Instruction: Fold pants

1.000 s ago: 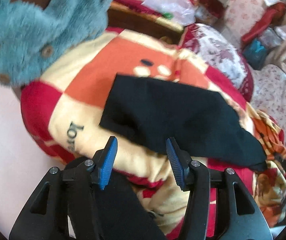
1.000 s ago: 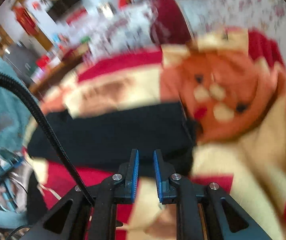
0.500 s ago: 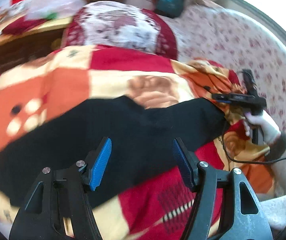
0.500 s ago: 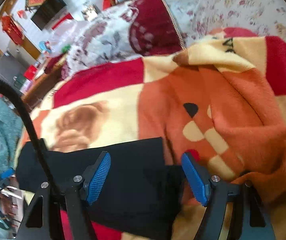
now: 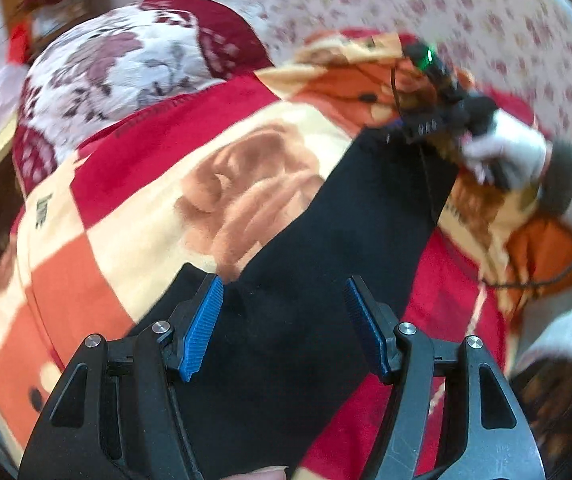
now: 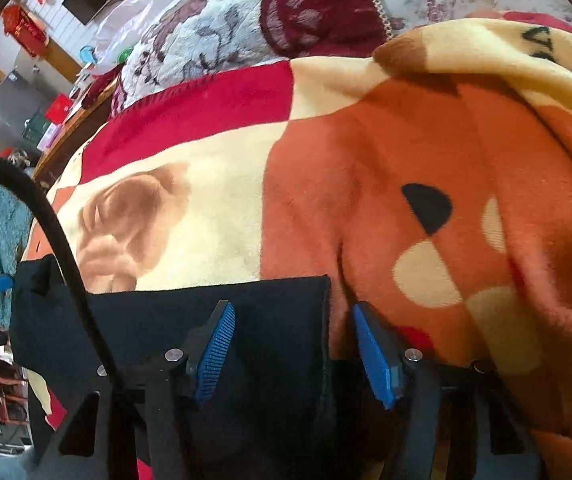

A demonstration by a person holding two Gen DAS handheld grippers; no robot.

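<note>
Your left gripper, pointing at the near edge of the pants a second ago, now hangs over their left end with jaws spread wide and nothing pinched, the black cloth lying flat between the pads. The pants lie as a long band across the blanket, running off right to your other hand. There your right gripper, nearly shut a second ago, straddles the right end's edge, jaws closing but not yet pressing cloth, so I judge the next fold is being set up.
</note>
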